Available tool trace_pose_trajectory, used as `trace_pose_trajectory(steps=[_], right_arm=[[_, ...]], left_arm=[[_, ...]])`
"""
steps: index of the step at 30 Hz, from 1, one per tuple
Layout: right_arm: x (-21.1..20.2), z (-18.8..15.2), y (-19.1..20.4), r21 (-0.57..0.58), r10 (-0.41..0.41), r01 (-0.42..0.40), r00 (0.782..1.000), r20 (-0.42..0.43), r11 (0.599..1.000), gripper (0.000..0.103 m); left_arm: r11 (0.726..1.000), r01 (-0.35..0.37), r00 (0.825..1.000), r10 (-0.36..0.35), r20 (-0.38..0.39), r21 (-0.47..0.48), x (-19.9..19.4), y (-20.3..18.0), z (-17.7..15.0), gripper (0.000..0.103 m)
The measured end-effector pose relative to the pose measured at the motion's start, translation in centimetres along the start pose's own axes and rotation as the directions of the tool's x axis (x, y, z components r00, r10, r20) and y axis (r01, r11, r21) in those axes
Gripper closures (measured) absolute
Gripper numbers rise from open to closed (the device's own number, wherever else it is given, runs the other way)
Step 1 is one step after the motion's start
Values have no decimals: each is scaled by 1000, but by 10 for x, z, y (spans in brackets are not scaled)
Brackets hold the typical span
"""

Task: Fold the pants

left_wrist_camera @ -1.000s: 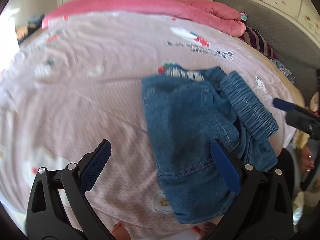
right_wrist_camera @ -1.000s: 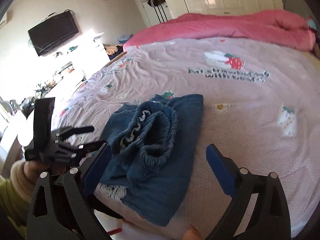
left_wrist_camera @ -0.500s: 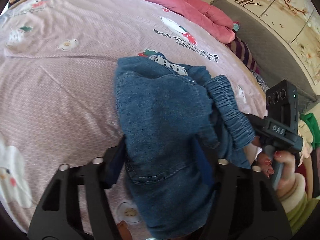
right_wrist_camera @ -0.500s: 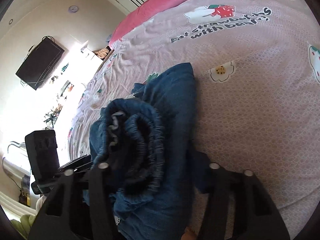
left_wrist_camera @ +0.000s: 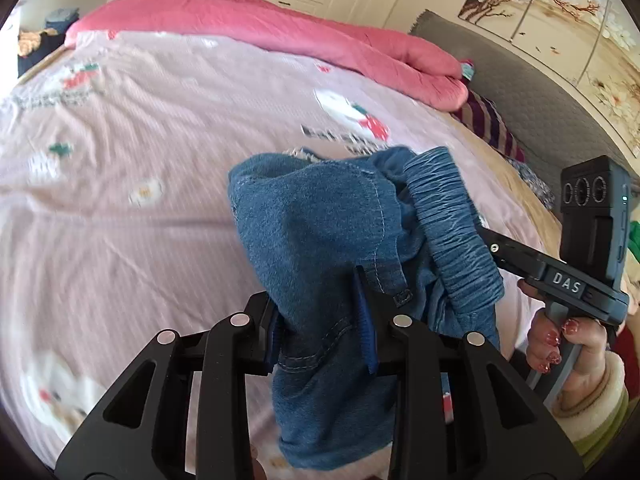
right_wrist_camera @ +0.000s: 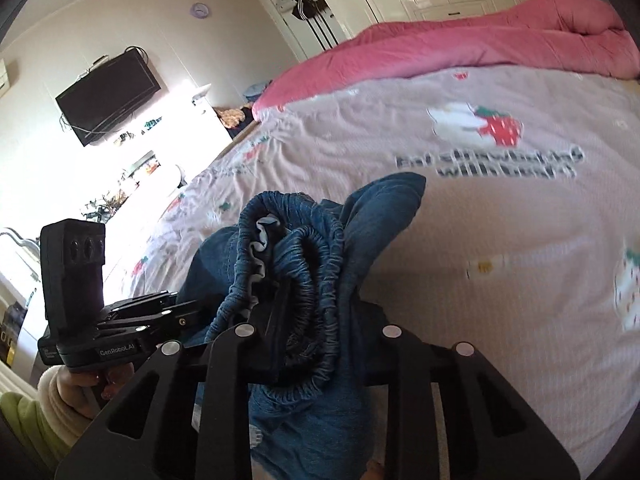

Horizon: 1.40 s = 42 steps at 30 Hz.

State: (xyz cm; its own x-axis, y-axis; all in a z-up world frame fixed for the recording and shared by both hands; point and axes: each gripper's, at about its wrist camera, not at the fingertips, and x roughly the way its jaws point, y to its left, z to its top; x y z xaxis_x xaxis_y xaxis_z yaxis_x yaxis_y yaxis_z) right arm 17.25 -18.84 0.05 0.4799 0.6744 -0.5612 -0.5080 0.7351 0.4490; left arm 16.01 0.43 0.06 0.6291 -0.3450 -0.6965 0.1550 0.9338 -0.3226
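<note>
From the left wrist view, the left gripper [left_wrist_camera: 320, 320] was clamped on a bunch of blue denim from the pants [left_wrist_camera: 316, 236], its blue pads pressed into the cloth from both sides. The pants hung bunched straight ahead of it, lifted off the pink bed sheet [left_wrist_camera: 140, 240] below and beyond, presumably so the fabric could drop and straighten before a fold. To the right of this gripper the ruched elastic waistband [left_wrist_camera: 452, 232] draped over the right gripper [left_wrist_camera: 490, 246], whose fingertips were hidden by denim there.

From the right wrist view, the right gripper [right_wrist_camera: 316, 344] was pinched shut on the waistband [right_wrist_camera: 316, 276], which bulged directly ahead between its fingers. The left gripper [right_wrist_camera: 172, 312] reached into the same bundle from the left, close beside it. Holding two separate points looked meant to spread the garment. A pink quilt [right_wrist_camera: 460, 48] lay far ahead across the bed
</note>
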Motion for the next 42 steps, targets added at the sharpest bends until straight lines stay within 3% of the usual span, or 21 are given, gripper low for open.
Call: trace_pose_trajectory(steps=[3,8,12,18,26,31,42], right_arm=[[12,18,0,-6,6,-6,1000,22,1000,78],[43,31,-14,15,-3,3,1000,9,1000,78],[73,25,-26,26,-76,78,994,-75,997,78],[83,13,-39,64,-122,129,987,-107,990,71],[71,8,-43,84,-171,180,980,-104,980,43],[55,7,-36,76,-165,171,983,-78,982,33],[24,10,-13,-11,-192,192,981,-1,981,22]], left_arm=[[998,-51,998,50,34,37,2,0,18,80],[994,-105,994,104,22,34,23,17,37,80],[992,-128,991,128,-35,18,47,31,30,80],[989,-148,988,149,-34,11,57,36,16,71],[986,-166,986,166,-26,2,55,38,12,55],[986,-169,985,169,-24,-1,50,37,10,51],[986,-168,986,168,-12,1,34,30,5,42]])
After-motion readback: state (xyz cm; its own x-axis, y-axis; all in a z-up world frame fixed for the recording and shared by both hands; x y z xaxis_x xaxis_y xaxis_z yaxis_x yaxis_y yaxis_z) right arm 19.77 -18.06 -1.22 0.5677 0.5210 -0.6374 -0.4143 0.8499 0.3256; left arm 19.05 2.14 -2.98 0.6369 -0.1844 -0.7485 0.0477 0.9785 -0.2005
